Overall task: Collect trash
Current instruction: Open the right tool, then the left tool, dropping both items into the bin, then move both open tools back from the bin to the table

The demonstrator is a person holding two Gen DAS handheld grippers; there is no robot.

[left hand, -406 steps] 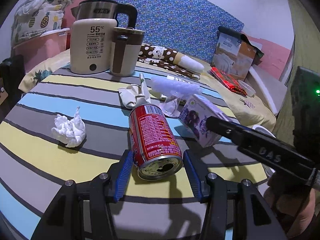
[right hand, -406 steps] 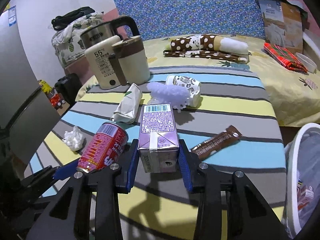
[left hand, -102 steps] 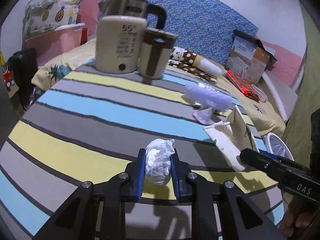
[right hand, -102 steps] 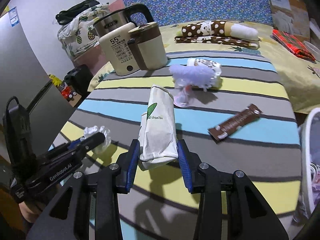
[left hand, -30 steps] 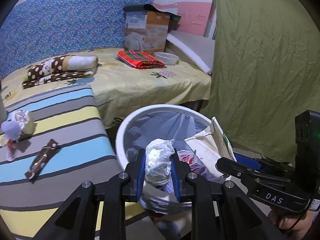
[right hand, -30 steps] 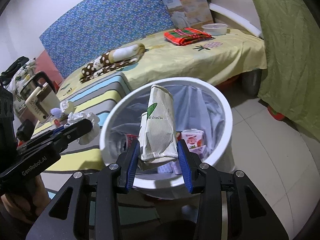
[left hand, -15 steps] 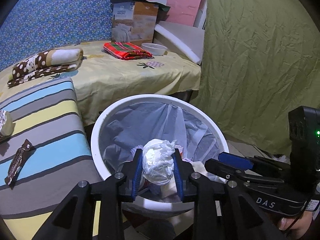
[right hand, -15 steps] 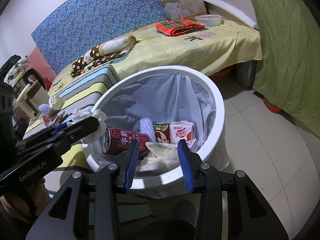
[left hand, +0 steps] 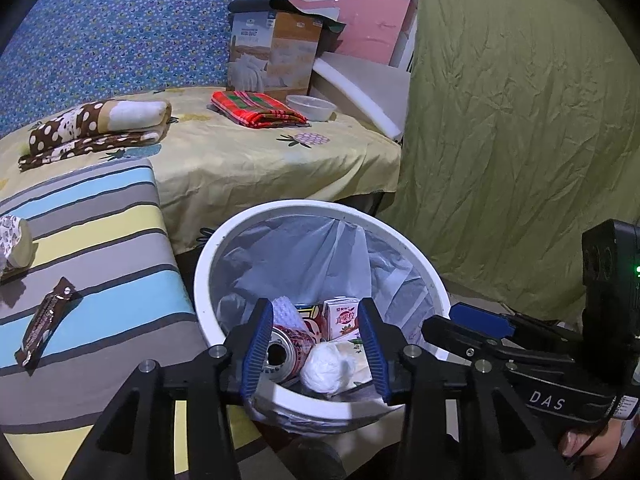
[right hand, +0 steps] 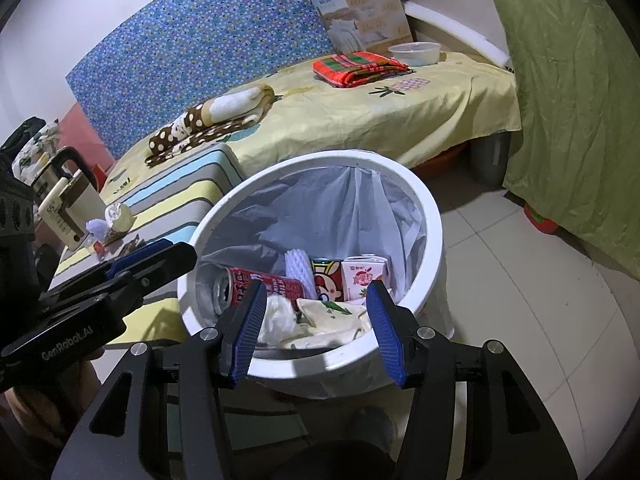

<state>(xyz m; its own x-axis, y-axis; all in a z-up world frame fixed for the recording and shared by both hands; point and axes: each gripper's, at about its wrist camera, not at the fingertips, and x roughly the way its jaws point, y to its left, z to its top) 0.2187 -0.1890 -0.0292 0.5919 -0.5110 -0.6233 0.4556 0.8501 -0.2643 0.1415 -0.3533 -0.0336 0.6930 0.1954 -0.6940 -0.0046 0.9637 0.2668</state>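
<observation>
Hovering over the white round plastic bin with its pale liner bag, the left claw is opening in the left wrist view, blue pads apart and nothing pressed between them. Seen through that gap, the crumpled white tissue ball lies inside the bin against the red drink can, beside a small red-and-white juice carton. Good release spot, well inside the rim. To the left, the striped blue, yellow and grey bench carries a brown snack-bar wrapper and a crumpled patterned paper cup at the frame's edge: likely the next pickups. The right claw's black body pokes in from the right.

Switching to the right wrist view, the right claw is opening too, with nothing gripped. Below it the cream paper bag with a green print lies slumped in the bin, next to the tissue and the can. The left claw sits just beside the bin's rim on the left.

To do this step well, I'd let both sets of pads spread fully before pulling away, so nothing snags, and lift straight up clear of the liner bag. The paper bag lies high in the bin and could catch a pad.
</observation>
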